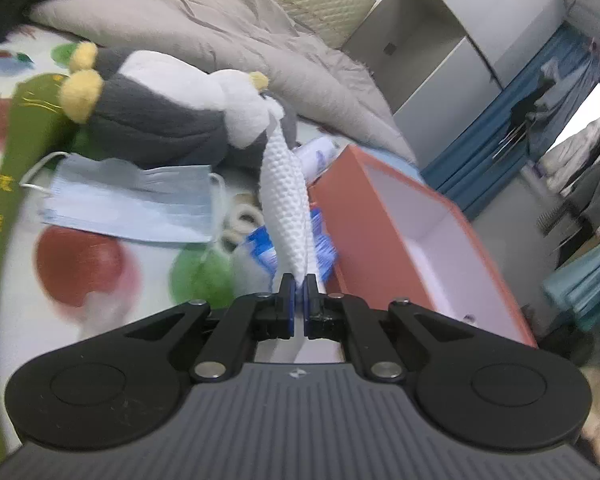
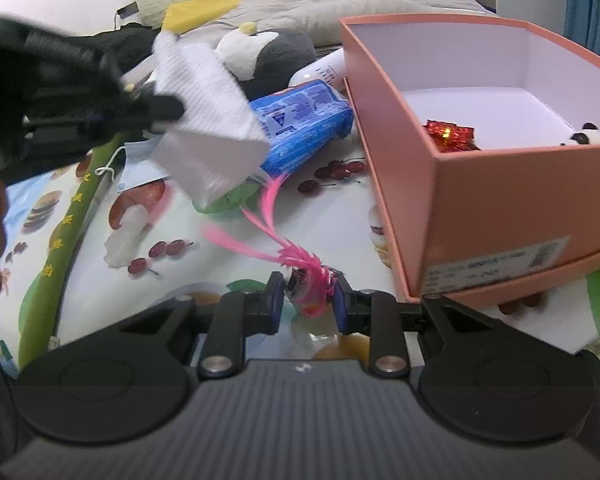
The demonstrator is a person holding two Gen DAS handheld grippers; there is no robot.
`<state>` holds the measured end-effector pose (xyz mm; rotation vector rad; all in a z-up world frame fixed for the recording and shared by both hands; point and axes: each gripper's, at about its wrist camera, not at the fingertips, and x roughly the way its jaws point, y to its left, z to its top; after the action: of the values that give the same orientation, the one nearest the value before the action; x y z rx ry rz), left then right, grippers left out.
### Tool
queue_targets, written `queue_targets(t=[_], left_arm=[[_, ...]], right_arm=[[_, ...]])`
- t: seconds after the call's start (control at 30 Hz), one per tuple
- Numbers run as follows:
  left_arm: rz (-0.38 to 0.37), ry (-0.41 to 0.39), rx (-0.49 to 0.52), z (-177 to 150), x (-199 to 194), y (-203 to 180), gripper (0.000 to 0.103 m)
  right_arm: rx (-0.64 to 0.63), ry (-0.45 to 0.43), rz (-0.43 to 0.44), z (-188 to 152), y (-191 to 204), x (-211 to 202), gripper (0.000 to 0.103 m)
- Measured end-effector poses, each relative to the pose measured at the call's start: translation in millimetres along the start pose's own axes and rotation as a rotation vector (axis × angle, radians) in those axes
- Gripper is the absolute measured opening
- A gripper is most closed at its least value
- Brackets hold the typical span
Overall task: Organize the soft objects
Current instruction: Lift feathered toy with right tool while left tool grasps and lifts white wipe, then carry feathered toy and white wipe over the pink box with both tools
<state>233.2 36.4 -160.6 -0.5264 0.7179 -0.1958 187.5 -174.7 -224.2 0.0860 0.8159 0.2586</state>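
Item 1. White embossed folded cloth (image 1: 284,200): pinched at one edge by the left gripper (image 1: 299,294), jaws closed on it; it hangs lifted above the fruit-printed bed sheet (image 1: 80,304), just left of the salmon-pink open cardboard box (image 1: 384,240).

Item 2. Pink feather toy (image 2: 300,268): its base sits between the jaws of the right gripper (image 2: 306,294), which stand part-open around it; whether they press it cannot be told. It lies low over the sheet, beside the box's near corner.

Item 3. Box contents: a red foil piece (image 2: 448,134) and a small black-and-white panda plush (image 2: 584,138).

Item 4. Unsorted on the bed: grey-and-white penguin plush (image 1: 160,120), pale blue face mask (image 1: 128,204), blue tissue pack (image 2: 304,120), white tube (image 2: 324,68).

Step in hand, by judgement: carrying picked soft items to the box. Next move calls for swinging the cloth rightward over the box rim before releasing it, so the trailing end clears the wall; the feather toy needs a firm hold, then a lift over the near wall.
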Motion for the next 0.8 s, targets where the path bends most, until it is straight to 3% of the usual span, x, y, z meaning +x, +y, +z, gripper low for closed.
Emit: queue_targets(t=[0.2, 0.47, 0.8], left_arm=[[0.09, 0.028, 0.054, -24.6, -17.4, 5.4, 0.005], [0.153, 0.087, 0.112, -49.3, -32.0, -0.9, 0.005], [0.165, 0.103, 0.157, -34.3, -46.6, -35.5, 0.005]], right_arm=[[-0.011, -0.005, -0.008, -2.2, 0.4, -17.4, 0.029], [-0.01, 0.005, 0.001, -0.4, 2.0, -37.0, 0.029], [-0.004, -0.024, 0.019, 32.4, -2.7, -62.9, 0.029]])
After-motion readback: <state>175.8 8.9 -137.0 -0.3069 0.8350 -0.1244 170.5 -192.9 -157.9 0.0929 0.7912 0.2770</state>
